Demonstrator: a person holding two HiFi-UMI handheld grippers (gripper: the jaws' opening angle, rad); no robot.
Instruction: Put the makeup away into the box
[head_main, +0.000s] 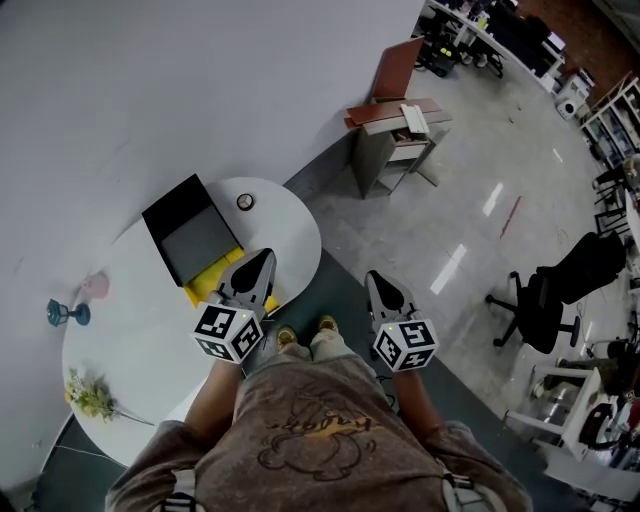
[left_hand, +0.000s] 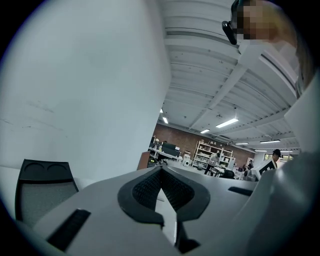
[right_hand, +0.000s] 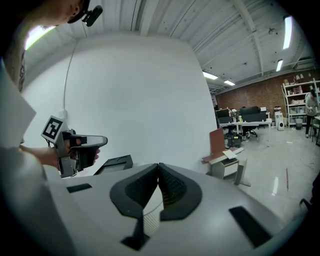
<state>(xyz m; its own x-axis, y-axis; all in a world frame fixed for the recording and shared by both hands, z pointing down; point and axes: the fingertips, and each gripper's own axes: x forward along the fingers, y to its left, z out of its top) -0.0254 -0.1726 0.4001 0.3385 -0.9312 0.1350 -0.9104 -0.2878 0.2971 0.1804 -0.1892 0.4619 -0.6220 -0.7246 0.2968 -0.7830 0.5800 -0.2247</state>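
With your left gripper (head_main: 258, 262) and right gripper (head_main: 380, 285) both closed on nothing, the small round dark-rimmed makeup pot (head_main: 245, 201) sits on the round white table (head_main: 295, 235) just beyond the left one, right of the open black box (head_main: 182, 208), so your left hand is nearer.

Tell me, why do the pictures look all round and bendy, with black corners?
Left gripper view: a wide-angle lens curves the wall and darkens the corners. Right gripper view: same curving, plus a bright ceiling light. Head view: straighter, with light streaks glaring off the floor.
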